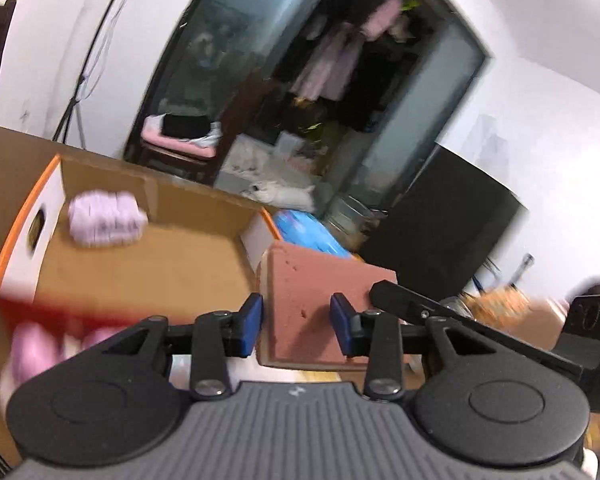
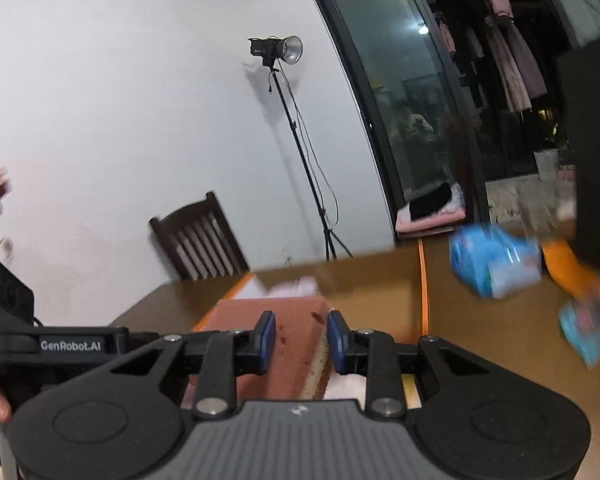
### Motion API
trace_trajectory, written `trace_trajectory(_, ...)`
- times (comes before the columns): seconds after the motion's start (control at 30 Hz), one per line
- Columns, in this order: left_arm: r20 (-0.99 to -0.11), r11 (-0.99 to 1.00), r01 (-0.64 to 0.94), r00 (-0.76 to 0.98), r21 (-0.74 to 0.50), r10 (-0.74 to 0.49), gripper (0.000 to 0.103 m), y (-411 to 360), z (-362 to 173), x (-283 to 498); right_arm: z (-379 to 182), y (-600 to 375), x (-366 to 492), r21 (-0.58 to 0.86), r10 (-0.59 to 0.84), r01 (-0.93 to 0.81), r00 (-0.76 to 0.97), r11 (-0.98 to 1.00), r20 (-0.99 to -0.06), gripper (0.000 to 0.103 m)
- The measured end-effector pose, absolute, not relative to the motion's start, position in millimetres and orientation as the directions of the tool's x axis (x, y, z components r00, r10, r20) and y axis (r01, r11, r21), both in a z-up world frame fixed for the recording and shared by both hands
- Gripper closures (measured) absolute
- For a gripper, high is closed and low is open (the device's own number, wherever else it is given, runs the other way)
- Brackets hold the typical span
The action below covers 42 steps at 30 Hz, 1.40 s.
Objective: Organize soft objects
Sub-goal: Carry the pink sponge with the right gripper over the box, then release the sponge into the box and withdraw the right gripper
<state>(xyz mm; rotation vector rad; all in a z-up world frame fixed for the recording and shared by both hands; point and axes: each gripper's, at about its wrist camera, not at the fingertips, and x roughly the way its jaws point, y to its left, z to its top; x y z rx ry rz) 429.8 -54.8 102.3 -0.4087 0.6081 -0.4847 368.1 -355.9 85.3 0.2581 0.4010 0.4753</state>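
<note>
Left tool [image 1: 296, 326]: blue pads narrowed onto the reddish-brown foam block [image 1: 320, 300], one pad on each side face, block gripped and held clear of the table. Right tool [image 2: 301, 340]: pads likewise pinched on the same block [image 2: 268, 320], at the edge where the brown top meets its pale layered side. No earlier frame to compare. From the left wrist, an open cardboard box [image 1: 148, 264] with orange-edged flaps lies at 10 o'clock of the tool, a lilac soft bundle [image 1: 106, 218] inside near its far wall. A blue packet [image 1: 312, 234] sits at 12 o'clock beyond the block. Pink soft items [image 1: 32, 350] at 9 o'clock, blurred. From the right wrist, a brown table [image 2: 480, 340] and two blurred blue packets [image 2: 496, 264] at 2 o'clock.
</note>
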Motion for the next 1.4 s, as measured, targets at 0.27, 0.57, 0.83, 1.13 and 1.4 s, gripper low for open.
trace_trajectory(0.27, -0.621, 0.825, 0.128, 0.599, -0.550, -0.506, 0.066, -65, 43, 631, 64, -337, 599, 0.312, 0.407, -0.275, 0.744, 0.909, -0.530, 0.075)
trace_trajectory(0.57, -0.665, 0.869, 0.149, 0.587, -0.471, -0.461, 0.060, -79, 30, 657, 29, -309, 654, 0.106, 0.255, -0.244, 0.735, 0.964, -0.628, 0.070)
trace_trajectory(0.83, -0.608, 0.921, 0.238, 0.695, -0.309, -0.383, 0.038, -57, 117, 572, 92, -325, 597, 0.084, 0.273, -0.275, 0.781, 0.958, -0.562, 0.050)
trace_trajectory(1.13, -0.489, 0.978, 0.203, 0.849, -0.049, -0.201, 0.022, -23, 186, 423, 174, -355, 470, 0.010, 0.275, -0.309, 0.828, 0.951, -0.488, 0.034)
trace_trajectory(1.4, -0.302, 0.986, 0.164, 0.940, -0.003, -0.158, 0.008, -6, 161, 273, 165, -358, 337, 0.039, 0.353, -0.366, 0.858, 0.930, -0.372, 0.025)
